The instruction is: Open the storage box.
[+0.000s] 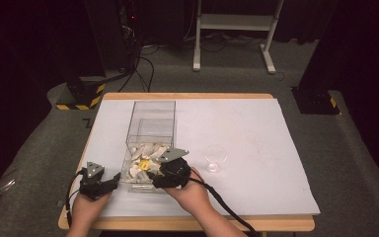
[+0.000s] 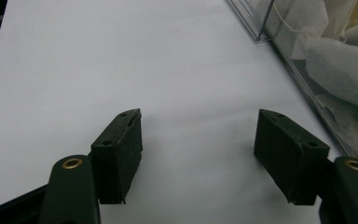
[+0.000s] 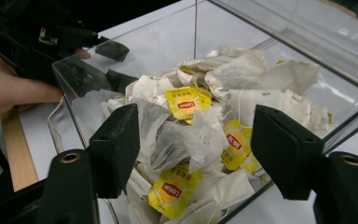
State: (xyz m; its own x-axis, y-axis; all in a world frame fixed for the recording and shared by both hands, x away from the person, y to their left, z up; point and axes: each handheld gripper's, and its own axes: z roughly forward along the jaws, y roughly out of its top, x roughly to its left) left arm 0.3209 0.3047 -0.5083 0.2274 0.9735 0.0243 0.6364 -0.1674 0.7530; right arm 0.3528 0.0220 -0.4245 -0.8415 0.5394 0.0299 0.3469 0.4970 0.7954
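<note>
A clear plastic box (image 1: 153, 118) lies on the white sheet with a heap of tea bags (image 1: 145, 163) at its near end. In the right gripper view the tea bags (image 3: 200, 135) are white paper with yellow Lipton tags. My right gripper (image 1: 153, 174) hovers over the box's near end, and its jaws (image 3: 196, 116) stand open above the heap, holding nothing. My left gripper (image 1: 114, 178) sits just left of the box's near corner, low over the sheet. Its jaws (image 2: 200, 121) are open and empty, with the box wall (image 2: 317, 88) to their right.
A small clear cup (image 1: 215, 158) stands on the white sheet (image 1: 246, 128) to the right of the box. The table's wooden front edge (image 1: 187, 223) is close to both hands. Through the box wall the right gripper view catches the left gripper (image 3: 116, 64) and its hand.
</note>
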